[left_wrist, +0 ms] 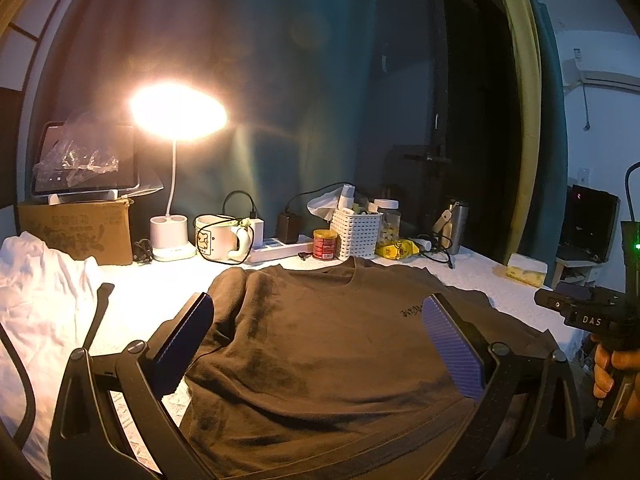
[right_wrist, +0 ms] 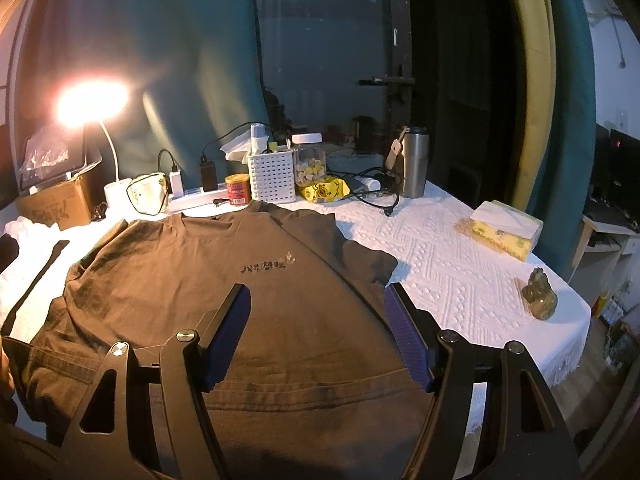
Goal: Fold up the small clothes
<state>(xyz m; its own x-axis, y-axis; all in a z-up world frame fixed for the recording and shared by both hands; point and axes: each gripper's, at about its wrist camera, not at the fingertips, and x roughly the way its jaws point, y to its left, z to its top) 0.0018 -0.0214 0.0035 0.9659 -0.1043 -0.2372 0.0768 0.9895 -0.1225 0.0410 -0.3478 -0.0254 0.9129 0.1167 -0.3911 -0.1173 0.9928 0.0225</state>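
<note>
Lying flat and front-up on the white textured tablecloth: one brown T-shirt, collar toward the far clutter, hem toward the cameras, small dark print on the chest, sleeves spread to either side.

Left gripper: hangs over the shirt's left half, jaws spread wide, blue-padded fingers holding nothing.

Right gripper: hangs over the shirt's lower right part near the hem, jaws likewise spread, empty. In the left wrist view a hand grips its handle at the right edge.

White garment: crumpled, at the table's left side, beside the shirt.

Back row, left to right: cardboard box with a tablet propped on it; lit desk lamp on a white base; white mug; power strip with chargers plugged in; red tin; white perforated basket; clear jar with white lid; yellow packet; steel tumbler.

Right side of table: yellow tissue box; small greenish figurine, well apart from the shirt.

Backdrop: teal curtain.
</note>
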